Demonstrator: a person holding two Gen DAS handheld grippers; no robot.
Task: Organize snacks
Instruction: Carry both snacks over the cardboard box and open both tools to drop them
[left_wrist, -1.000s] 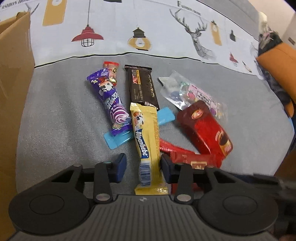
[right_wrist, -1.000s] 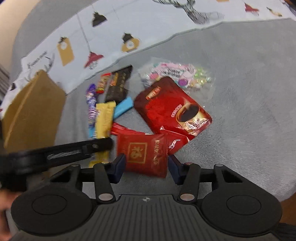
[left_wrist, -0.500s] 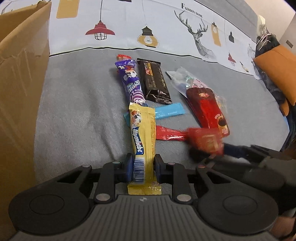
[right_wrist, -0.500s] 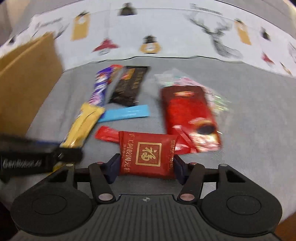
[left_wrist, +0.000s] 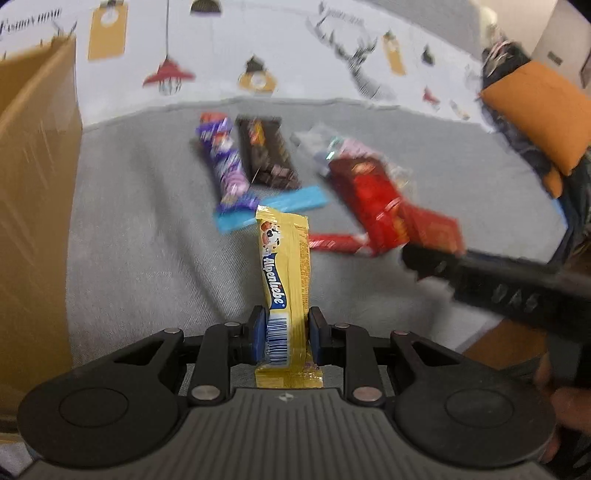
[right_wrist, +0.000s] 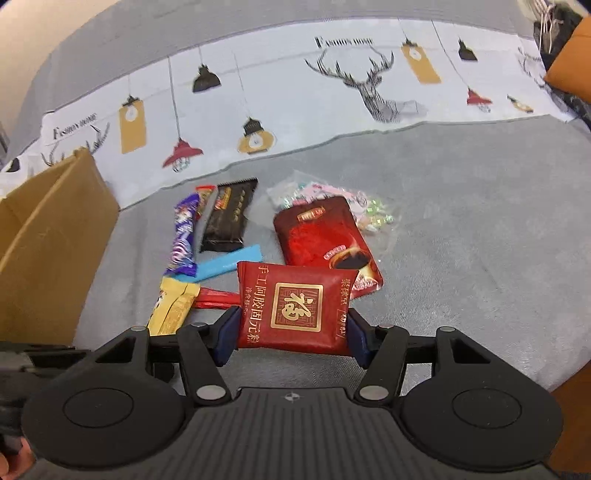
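Now — left gripper (left_wrist: 284, 338) clamps yellow bar (left_wrist: 286, 280) | right gripper (right_wrist: 291, 338) clamps red packet (right_wrist: 295, 306)

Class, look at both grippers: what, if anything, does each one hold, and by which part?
The left gripper grips the yellow Alpenliebe stick near its barcode end. The right gripper clamps the red square packet by its two side edges.

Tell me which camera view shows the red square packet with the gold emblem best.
The right wrist view: the red packet sits sharp and face-on, clamped in the right gripper, with its gold emblem readable. In the left wrist view the same packet is only a small, motion-blurred red patch at the tip of the right gripper, emblem illegible.
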